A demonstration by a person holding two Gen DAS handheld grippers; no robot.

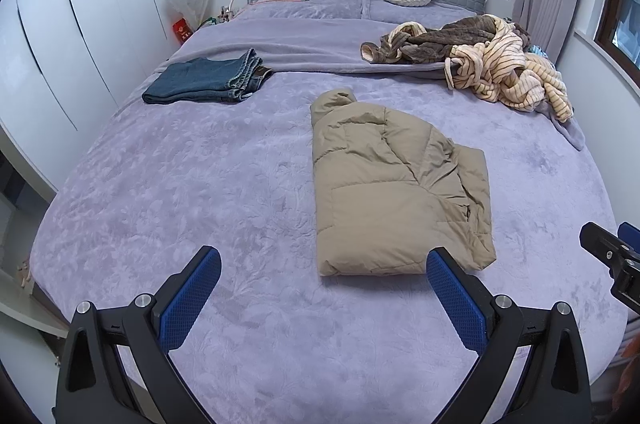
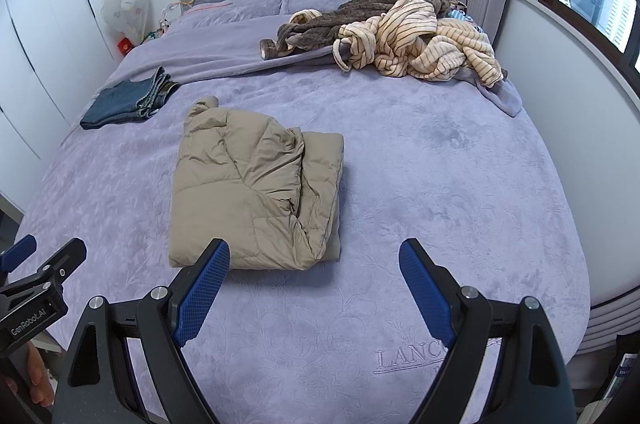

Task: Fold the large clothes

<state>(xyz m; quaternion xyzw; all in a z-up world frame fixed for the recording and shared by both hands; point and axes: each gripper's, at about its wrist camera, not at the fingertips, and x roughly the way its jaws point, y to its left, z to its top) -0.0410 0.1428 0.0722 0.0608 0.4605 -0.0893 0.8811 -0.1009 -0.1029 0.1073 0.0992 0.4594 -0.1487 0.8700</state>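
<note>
Nearest the lens, the left tongs stand spread wide with nothing between their blue pads, and the right tongs are likewise wide open and empty, both hanging over the lavender plush bed low in the frame. Just beyond them, at centre, lies the tan quilted puffer jacket, folded into a thick rectangle with one flap doubled over its right side, probably set there so both tongs can reach it. The folded blue denim jeans sit apart at upper left, seemingly a finished stack. At upper right, the heap of brown and cream striped fleece garments waits unfolded. No container shows clearly; the bed serves as the sorting surface.
</note>
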